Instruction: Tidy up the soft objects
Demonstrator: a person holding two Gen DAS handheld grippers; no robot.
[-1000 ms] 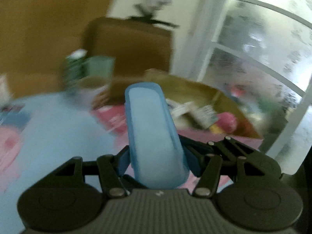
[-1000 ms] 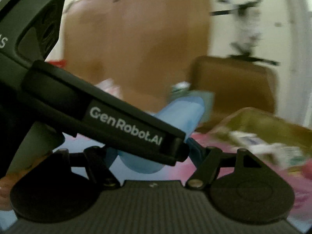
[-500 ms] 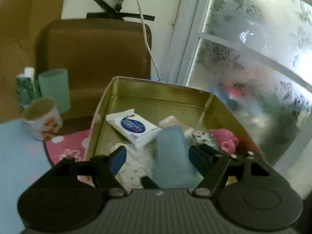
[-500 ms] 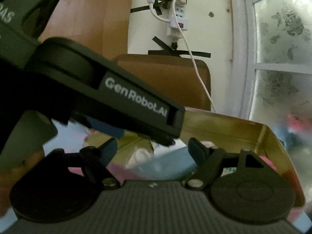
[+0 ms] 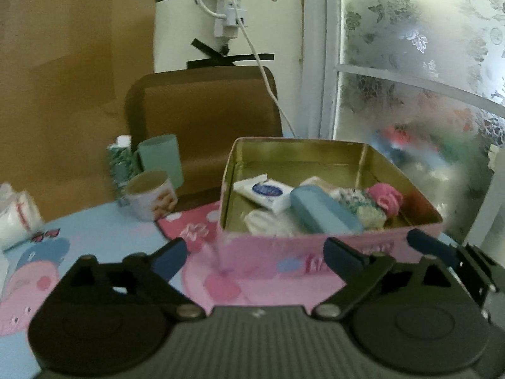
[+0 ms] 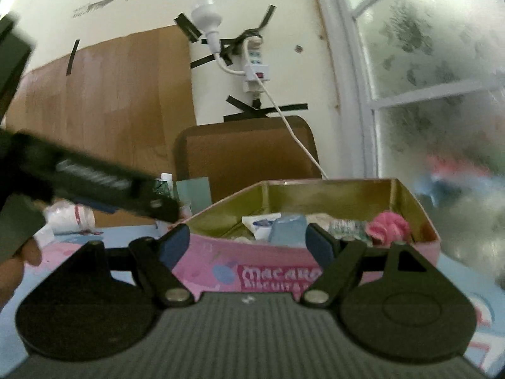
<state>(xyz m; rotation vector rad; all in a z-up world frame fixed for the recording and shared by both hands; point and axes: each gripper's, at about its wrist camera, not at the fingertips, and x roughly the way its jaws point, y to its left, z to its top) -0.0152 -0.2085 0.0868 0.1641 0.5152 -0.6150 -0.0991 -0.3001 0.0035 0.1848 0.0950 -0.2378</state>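
Inside the pink tin, the blue sponge lies among a tissue pack, a pink knit and a pale cloth blurred beyond telling, its near end cut off by the tin's front wall. Its long axis runs from far left to near right. The left gripper and right gripper are both spread, empty, before the tin.

Cartoon-print table: pink tin, mug, green cup, carton.

Black gripper (blue fingertips)
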